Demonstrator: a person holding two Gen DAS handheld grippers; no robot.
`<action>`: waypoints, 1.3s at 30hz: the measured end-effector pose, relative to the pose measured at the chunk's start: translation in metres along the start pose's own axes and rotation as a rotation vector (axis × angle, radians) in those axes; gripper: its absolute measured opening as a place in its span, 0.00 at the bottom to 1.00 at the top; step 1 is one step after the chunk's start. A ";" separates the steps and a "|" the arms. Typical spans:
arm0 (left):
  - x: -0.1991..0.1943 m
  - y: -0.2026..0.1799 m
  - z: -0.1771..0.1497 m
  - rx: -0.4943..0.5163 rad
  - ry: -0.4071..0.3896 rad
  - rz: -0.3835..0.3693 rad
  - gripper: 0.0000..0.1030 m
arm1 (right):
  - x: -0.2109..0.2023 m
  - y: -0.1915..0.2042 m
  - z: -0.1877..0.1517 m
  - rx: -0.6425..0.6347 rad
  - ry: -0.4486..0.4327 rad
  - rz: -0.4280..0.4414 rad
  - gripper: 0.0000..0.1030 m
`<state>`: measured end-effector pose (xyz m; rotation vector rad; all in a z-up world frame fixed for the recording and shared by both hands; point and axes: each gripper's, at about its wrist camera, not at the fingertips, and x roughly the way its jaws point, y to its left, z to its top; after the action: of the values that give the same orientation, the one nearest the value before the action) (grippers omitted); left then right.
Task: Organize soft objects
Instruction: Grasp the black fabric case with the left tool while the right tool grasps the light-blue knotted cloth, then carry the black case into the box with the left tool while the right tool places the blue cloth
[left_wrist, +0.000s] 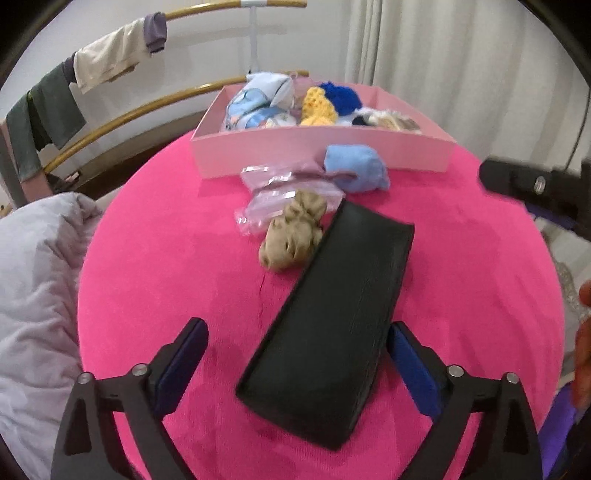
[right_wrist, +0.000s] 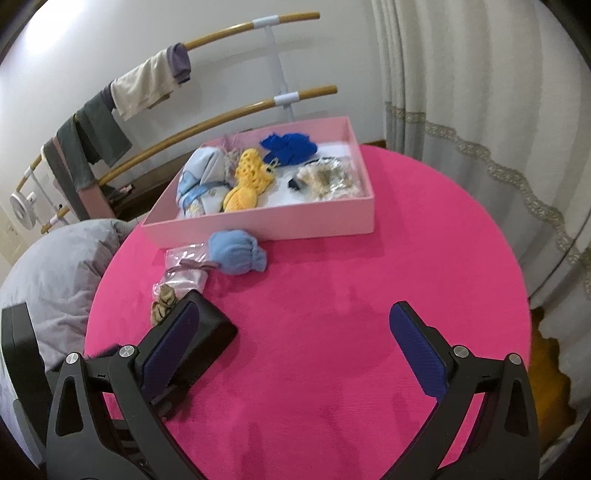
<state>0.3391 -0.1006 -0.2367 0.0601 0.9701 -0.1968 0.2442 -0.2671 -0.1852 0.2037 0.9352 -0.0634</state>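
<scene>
- No brand, label or writing can be read on anything in either view.
- A round counter (right_wrist: 332, 295) covered in bright pink cloth carries everything.
- At its far side sits a shallow pale-pink box (right_wrist: 266, 221). Inside it lie a light blue printed cloth bundle (right_wrist: 201, 177) at the left, a yellow crochet piece (right_wrist: 247, 181) next to it, a royal-blue knit piece (right_wrist: 288, 146) farther back, and a fluffy beige-and-white piece (right_wrist: 325, 177) at the right.
- Just in front of the box's near wall lies a light blue rolled sock (left_wrist: 354, 168), rounded, with one gathered end.
- Left of the sock lies a clear plastic packet (left_wrist: 273, 184) holding pale pink fabric, touching the sock.
- Near of the packet sits a crumpled beige scrunchie (left_wrist: 291, 232), touching the far end of a case.
- The black case (left_wrist: 332, 325) is long and flat, lying at a slant on the cloth.
- The left gripper (left_wrist: 295, 354) hangs over the near end of the case with its jaws wide; the case lies between the blue pads, close to the right one, and contact cannot be told.
- The right gripper (right_wrist: 295, 354) has its jaws wide over bare pink cloth, nothing between them.
- A grey cushion (right_wrist: 62, 273) lies left of the counter; clothes (right_wrist: 140, 85) hang on wooden rails beyond.
</scene>
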 end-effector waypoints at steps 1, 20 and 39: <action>0.003 0.000 0.001 -0.006 0.006 -0.019 0.77 | 0.002 0.001 -0.001 -0.005 0.005 0.002 1.00; -0.026 0.016 -0.010 -0.058 0.013 -0.126 0.32 | 0.107 0.036 0.033 -0.064 0.109 0.072 0.79; -0.068 0.015 0.000 -0.073 -0.066 -0.174 0.22 | 0.041 -0.004 0.015 -0.028 0.012 0.061 0.40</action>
<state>0.3046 -0.0761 -0.1815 -0.0976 0.9157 -0.3214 0.2799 -0.2721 -0.2106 0.2073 0.9404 0.0074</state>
